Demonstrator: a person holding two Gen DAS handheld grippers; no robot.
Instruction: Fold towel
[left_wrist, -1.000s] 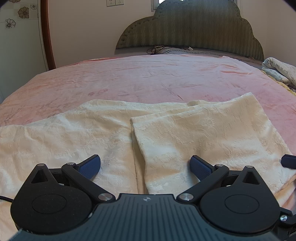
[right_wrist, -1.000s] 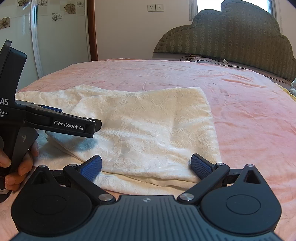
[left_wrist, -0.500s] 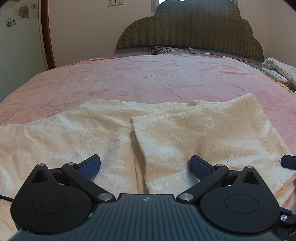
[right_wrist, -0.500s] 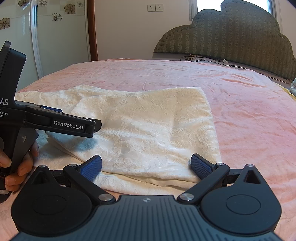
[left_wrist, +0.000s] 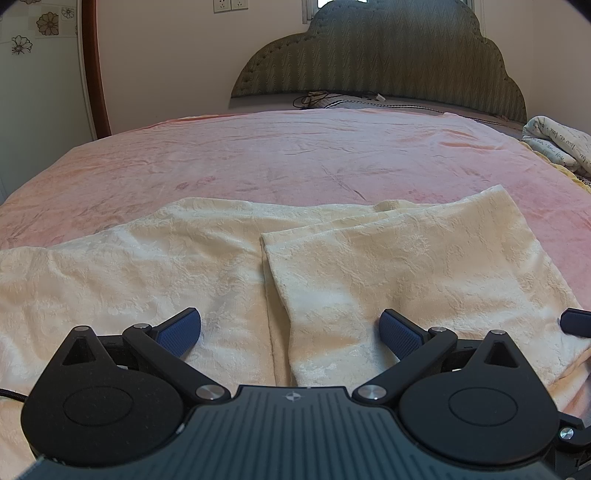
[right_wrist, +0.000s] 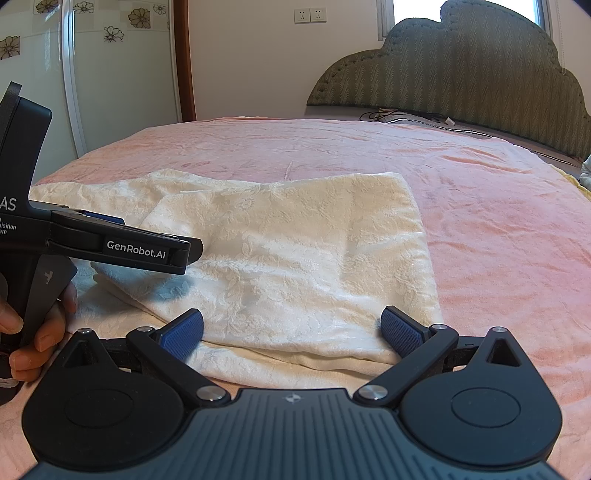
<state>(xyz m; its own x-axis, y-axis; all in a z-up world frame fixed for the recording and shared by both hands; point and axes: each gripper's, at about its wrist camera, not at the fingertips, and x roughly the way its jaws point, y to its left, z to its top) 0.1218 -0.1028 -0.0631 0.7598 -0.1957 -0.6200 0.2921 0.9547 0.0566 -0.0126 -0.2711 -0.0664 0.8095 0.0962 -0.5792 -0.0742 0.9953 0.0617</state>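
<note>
A cream embossed towel (left_wrist: 406, 266) lies on the pink bedspread, its right part folded over as a flap whose edge runs down the middle of the left wrist view. My left gripper (left_wrist: 290, 330) hovers open just above that flap edge at the towel's near side, nothing between its blue pads. In the right wrist view the same towel (right_wrist: 303, 251) shows its folded flap on top. My right gripper (right_wrist: 291, 330) is open over the towel's near hem, empty. The left gripper's body (right_wrist: 122, 247), held by a hand (right_wrist: 29, 332), appears at the left there.
The pink bedspread (left_wrist: 295, 158) stretches far beyond the towel to a green padded headboard (left_wrist: 388, 55). A bundled printed quilt (left_wrist: 557, 144) sits at the right bed edge. Cables and a pillow lie by the headboard. A wall and a door frame stand to the left.
</note>
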